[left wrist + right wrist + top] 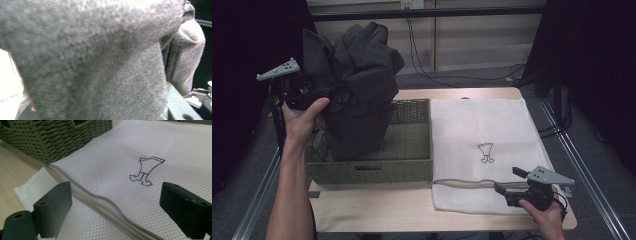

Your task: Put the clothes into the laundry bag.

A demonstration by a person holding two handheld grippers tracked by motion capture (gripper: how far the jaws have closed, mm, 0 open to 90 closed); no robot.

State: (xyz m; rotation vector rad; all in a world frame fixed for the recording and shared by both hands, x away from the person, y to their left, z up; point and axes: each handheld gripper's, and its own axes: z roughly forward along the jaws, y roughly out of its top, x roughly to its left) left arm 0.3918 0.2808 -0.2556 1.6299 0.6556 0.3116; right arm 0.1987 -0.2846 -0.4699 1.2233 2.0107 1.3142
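Observation:
A dark grey garment (pixel 362 85) hangs bunched above the woven basket (pixel 412 150), its lower part still inside. My left gripper (pixel 312 94) grips it from the left at the top, raised above the basket's left rim. In the left gripper view the knit cloth (pixel 100 62) covers the jaws, with one jaw edge peeking out at the bottom right. A white mesh laundry bag (pixel 482 125) lies flat on the table to the right. My right gripper (pixel 512 182) rests open at the bag's near edge, its jaws either side of the zipper (pixel 100 202).
The basket (pixel 57 137) touches the bag's left edge. A small printed figure (pixel 146 171) marks the bag's middle. Bare wooden table (pixel 377 210) runs along the front. Cables lie on the floor behind the table.

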